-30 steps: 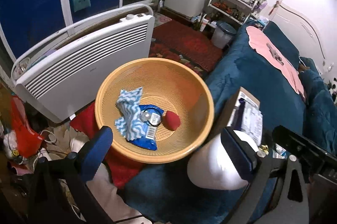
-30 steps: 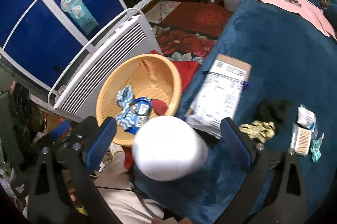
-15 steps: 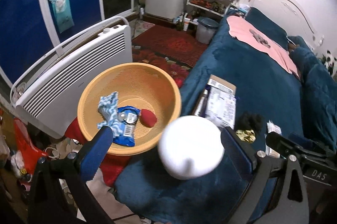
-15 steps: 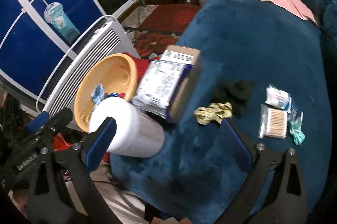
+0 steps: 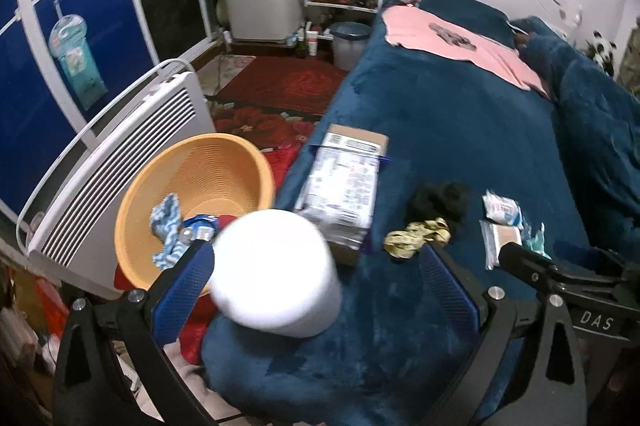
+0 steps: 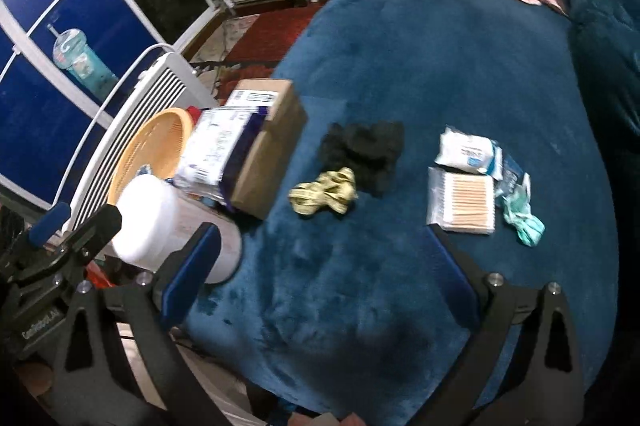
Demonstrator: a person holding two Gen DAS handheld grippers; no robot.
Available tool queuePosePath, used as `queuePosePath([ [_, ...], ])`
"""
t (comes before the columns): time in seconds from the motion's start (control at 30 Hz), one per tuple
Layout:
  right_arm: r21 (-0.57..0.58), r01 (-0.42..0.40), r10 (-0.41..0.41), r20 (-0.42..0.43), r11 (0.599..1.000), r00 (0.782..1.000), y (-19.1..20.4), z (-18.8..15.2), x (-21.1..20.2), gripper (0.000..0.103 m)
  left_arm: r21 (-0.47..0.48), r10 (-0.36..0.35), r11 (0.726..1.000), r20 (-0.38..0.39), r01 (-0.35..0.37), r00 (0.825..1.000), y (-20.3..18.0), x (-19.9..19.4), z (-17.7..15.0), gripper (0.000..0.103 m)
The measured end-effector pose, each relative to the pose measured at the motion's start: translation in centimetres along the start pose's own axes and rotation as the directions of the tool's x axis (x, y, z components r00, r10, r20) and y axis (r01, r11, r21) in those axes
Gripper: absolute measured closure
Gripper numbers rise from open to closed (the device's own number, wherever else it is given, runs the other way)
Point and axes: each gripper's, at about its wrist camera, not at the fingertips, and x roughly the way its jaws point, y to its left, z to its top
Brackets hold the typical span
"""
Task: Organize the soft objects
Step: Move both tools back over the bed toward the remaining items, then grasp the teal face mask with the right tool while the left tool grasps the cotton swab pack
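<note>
An orange basket (image 5: 200, 181) (image 6: 154, 141) stands on the floor left of the bed, with a blue-and-white cloth (image 5: 168, 226) and a blue packet inside. On the blue bed cover (image 6: 420, 65) lie a black cloth (image 6: 364, 149) (image 5: 440, 199) and, touching it, a yellow-green cloth (image 6: 324, 193) (image 5: 416, 238). Further right, a teal glove (image 6: 522, 220) is bunched up. My left gripper (image 5: 316, 266) is open above the bed corner, with a white roll (image 5: 276, 274) in front of it. My right gripper (image 6: 320, 258) is open over bare cover, short of the yellow-green cloth.
A cardboard box with a printed packet (image 6: 256, 141) (image 5: 346, 189) sits at the bed's left edge beside the white roll (image 6: 148, 222). A wipes pack (image 6: 466, 149) and a cotton-swab pack (image 6: 460, 201) lie right. A white heater (image 5: 120, 161) stands behind the basket.
Both grippers have swung right, away from the basket and over the bed. The cloths and packs have come into view. Both stay open and hold nothing.
</note>
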Motion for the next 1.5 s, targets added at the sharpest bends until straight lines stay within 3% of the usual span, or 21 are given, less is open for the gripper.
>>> queuePosePath([
  [0.33, 0.111, 0.049, -0.046, -0.025, 0.993, 0.999, -6.3, -1.3, 0.7, 0.003, 0.117, -0.060, 0.991, -0.048, 0.066, 0.997, -6.6, 1.9, -0.6, 0.001],
  [0.5, 0.206, 0.118, -0.107, -0.063, 0.972, 0.992, -11.5, -2.4, 1.9, 0.003, 0.168, -0.109, 0.977, -0.116, 0.128, 0.987, -10.4, 4.8, -1.4, 0.001],
  [0.77, 0.322, 0.213, -0.188, -0.108, 0.923, 0.976, -20.1, -3.9, 3.8, 0.003, 0.229, -0.181, 0.941, -0.285, 0.251, 0.941, -17.1, 11.3, -4.3, 0.001],
  [1.07, 0.250, 0.208, -0.181, -0.128, 0.945, 0.975, -24.3, -2.2, 8.9, 0.006, 0.163, -0.231, 0.936, -0.384, 0.311, 0.894, -19.7, 16.1, -5.3, 0.001],
  [1.13, 0.228, 0.226, -0.197, -0.143, 0.947, 0.970, -24.6, -1.9, 9.9, 0.019, 0.153, -0.238, 0.935, -0.398, 0.320, 0.886, -20.2, 16.9, -5.1, 0.001],
  [1.17, 0.219, 0.229, -0.199, -0.153, 0.948, 0.968, -24.6, -1.9, 10.5, 0.036, 0.148, -0.244, 0.934, -0.405, 0.326, 0.881, -20.5, 17.3, -5.0, 0.001],
  [1.2, 0.215, 0.218, -0.183, -0.174, 0.952, 0.968, -24.9, -2.0, 11.2, 0.046, 0.143, -0.247, 0.933, -0.412, 0.330, 0.877, -20.9, 17.8, -4.9, 0.001],
  [1.23, 0.220, 0.206, -0.164, -0.194, 0.954, 0.967, -25.1, -2.2, 11.6, 0.048, 0.139, -0.249, 0.933, -0.418, 0.332, 0.874, -21.3, 18.1, -4.8, 0.001],
  [1.33, 0.262, 0.172, -0.136, -0.150, 0.950, 0.979, -25.7, -3.3, 9.8, 0.059, 0.111, -0.265, 0.933, -0.436, 0.344, 0.860, -22.5, 19.0, -4.4, 0.001],
  [1.37, 0.280, 0.173, -0.137, -0.143, 0.944, 0.980, -26.0, -3.9, 9.2, 0.070, 0.110, -0.266, 0.932, -0.443, 0.346, 0.856, -23.4, 19.4, -4.2, 0.001],
  [1.5, 0.344, 0.175, -0.137, -0.132, 0.922, 0.982, -27.3, -7.0, 6.8, 0.072, 0.145, -0.224, 0.937, -0.454, 0.319, 0.862, -26.4, 21.0, -3.8, 0.001],
])
